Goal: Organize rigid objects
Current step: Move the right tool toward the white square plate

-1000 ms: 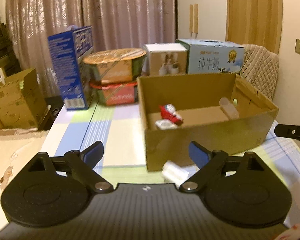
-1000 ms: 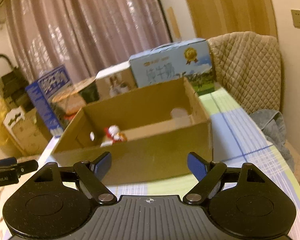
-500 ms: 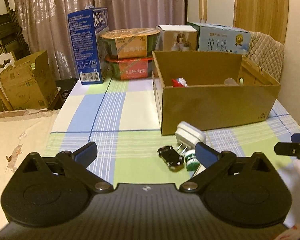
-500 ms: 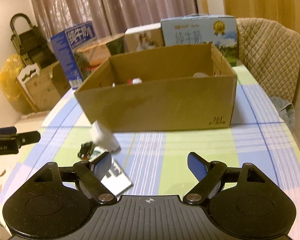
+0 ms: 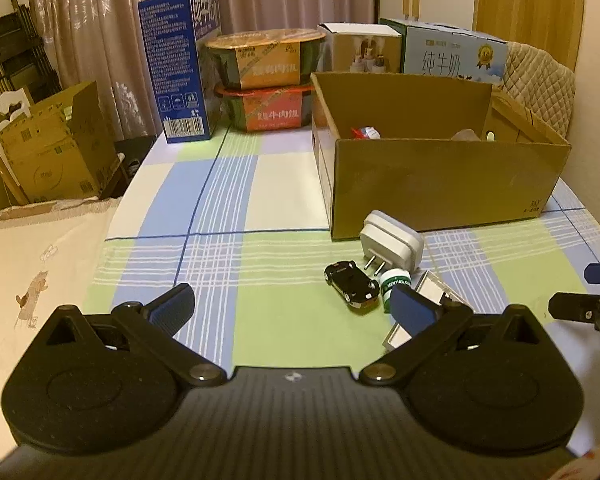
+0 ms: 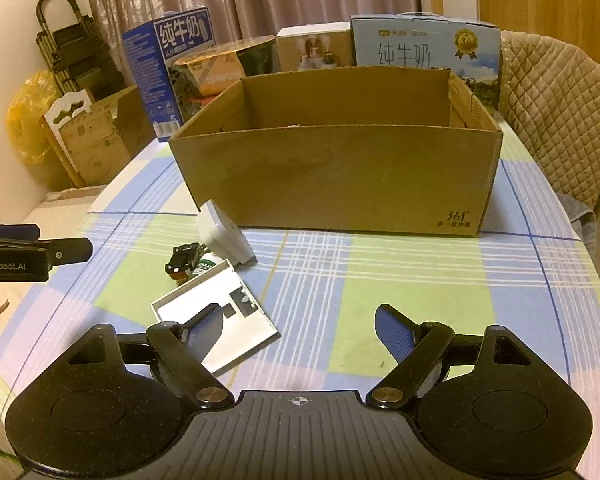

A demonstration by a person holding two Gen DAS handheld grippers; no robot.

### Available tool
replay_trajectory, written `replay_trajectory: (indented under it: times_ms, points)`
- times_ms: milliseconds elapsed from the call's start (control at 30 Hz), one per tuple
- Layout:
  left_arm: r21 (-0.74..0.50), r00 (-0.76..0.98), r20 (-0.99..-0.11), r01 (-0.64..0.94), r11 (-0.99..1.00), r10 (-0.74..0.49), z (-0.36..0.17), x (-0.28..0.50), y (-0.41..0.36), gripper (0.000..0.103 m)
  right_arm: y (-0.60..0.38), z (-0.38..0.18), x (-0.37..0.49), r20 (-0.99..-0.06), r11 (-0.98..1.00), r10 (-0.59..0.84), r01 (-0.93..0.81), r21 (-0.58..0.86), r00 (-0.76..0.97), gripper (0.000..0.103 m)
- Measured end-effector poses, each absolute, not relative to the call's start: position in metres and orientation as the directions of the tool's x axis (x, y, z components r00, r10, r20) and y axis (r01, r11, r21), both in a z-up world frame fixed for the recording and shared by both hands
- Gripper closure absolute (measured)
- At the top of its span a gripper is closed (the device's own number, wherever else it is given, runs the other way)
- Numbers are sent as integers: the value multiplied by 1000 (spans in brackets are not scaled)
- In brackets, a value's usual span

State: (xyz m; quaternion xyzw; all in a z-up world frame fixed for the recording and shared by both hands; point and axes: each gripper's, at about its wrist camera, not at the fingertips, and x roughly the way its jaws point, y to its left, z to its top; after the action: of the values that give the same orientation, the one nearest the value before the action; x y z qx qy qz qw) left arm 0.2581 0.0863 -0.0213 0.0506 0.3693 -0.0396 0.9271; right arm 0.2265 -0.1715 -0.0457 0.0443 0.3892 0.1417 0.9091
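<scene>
Rigid objects, left wrist view: toy car (image 5: pixel 352 285), white plug adapter (image 5: pixel 392 242) and green jar (image 5: pixel 395 280) clustered on desk (image 5: pixel 260 200) beside cardboard box (image 5: pixel 440 184), within reach for loading. Box contents: red toy (image 5: pixel 365 133). Left tool (image 5: pixel 296 304) released, empty.

Right wrist view: flat white case (image 6: pixel 220 312) under right tool (image 6: pixel 300 334); released, empty.

Tablecloth (image 5: pixel 228 184): plaid of pale green, blue, lilac and cream blocks with thin white and blue lines. Cardboard box (image 5: pixel 440 184): plain brown, with dark print at one lower corner. Toy car (image 5: pixel 352 283): glossy black. Plug adapter (image 5: pixel 392 240): white, with metal prongs. Small jar (image 5: pixel 395 280): green label, white lettering. Flat case (image 6: pixel 216 320): white. Gripper pads (image 5: pixel 172 307): blue on black arms. Milk carton (image 5: pixel 180 64): dark blue.
</scene>
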Motion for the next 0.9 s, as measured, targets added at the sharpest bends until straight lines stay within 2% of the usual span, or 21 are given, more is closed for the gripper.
replay_trajectory:
  times_ms: [900]
  points:
    - [54, 702, -712, 98, 994, -31, -24, 266, 93, 1, -155, -54, 227, -716, 943, 323, -279, 183, 619, 23]
